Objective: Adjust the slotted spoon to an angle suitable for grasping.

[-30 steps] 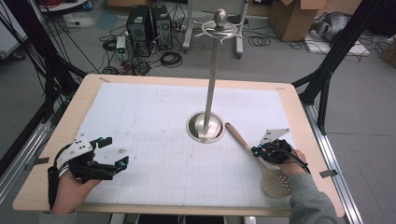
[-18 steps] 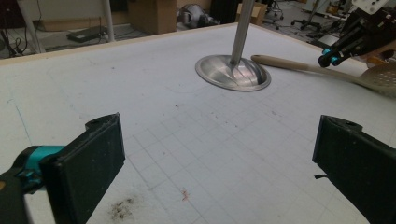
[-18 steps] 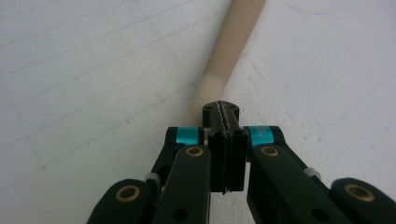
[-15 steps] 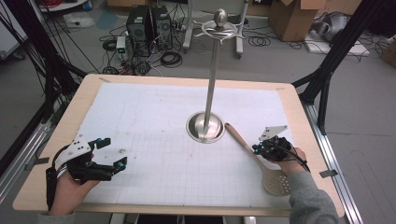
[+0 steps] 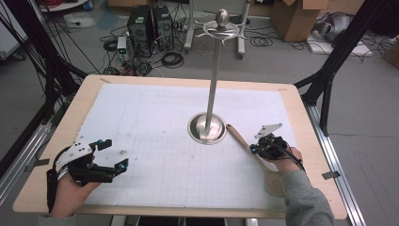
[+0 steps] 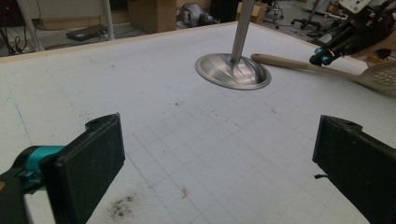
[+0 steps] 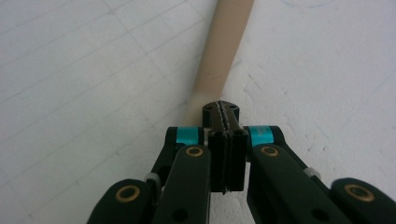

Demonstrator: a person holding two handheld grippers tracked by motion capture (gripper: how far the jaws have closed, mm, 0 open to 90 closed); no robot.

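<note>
A wooden slotted spoon (image 5: pixel 241 140) lies flat on the white grid mat, its handle end near the base of a tall metal stand (image 5: pixel 207 128) and its head toward the front right. My right gripper (image 5: pixel 254 149) is shut, jaws pressed together with nothing between them, tips right over the spoon's handle (image 7: pixel 225 51). I cannot tell whether they touch it. My left gripper (image 5: pixel 115 154) is open and holds nothing, low over the mat at the front left. In the left gripper view its jaws (image 6: pixel 224 163) stand wide apart, facing the stand's base (image 6: pixel 232 72), the spoon (image 6: pixel 289 64) and the right gripper (image 6: pixel 322 53).
The white grid mat (image 5: pixel 155 117) covers most of the wooden table (image 5: pixel 61 136). The stand's pole (image 5: pixel 214 80) rises high at the middle, with hooked arms near its top. Dark smudges (image 6: pixel 122 206) mark the mat by my left gripper. Computers, cables and boxes lie on the floor beyond.
My right gripper has shifted slightly left along the spoon's handle, toward the stand. The left gripper and the spoon have hardly moved.
</note>
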